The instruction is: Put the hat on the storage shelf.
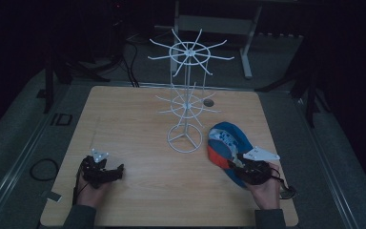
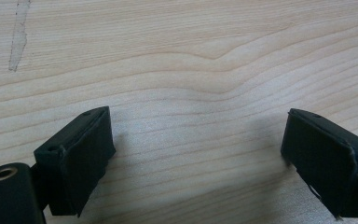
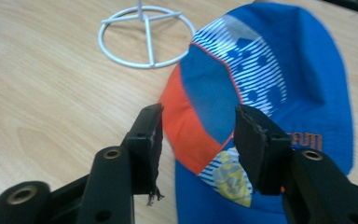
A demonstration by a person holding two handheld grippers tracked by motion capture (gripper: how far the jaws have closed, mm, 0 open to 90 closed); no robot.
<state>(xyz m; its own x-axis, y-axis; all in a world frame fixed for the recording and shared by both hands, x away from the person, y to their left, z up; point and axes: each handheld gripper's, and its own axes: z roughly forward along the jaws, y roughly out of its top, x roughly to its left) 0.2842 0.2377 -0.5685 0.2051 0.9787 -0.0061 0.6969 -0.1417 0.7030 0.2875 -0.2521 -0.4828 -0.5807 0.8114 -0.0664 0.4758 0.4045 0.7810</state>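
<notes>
Cap (image 3: 261, 79) flat on table (image 1: 138, 119), near-right part, blue w/ orange panel, right by rack (image 1: 186, 95) base. Right gripper (image 3: 198, 140) over cap's near edge, jaws spread either side of orange/blue panel, not pinching; can't tell if tips touch fabric. Left gripper (image 2: 196, 154) well apart at table's near-left, jaws spread wide over bare wood, holding nothing. White wire rack upright mid-table, base ring just beside cap, spokes above. Room around table dark, hard to make out. Cap's near end hidden by right gripper in high view.
</notes>
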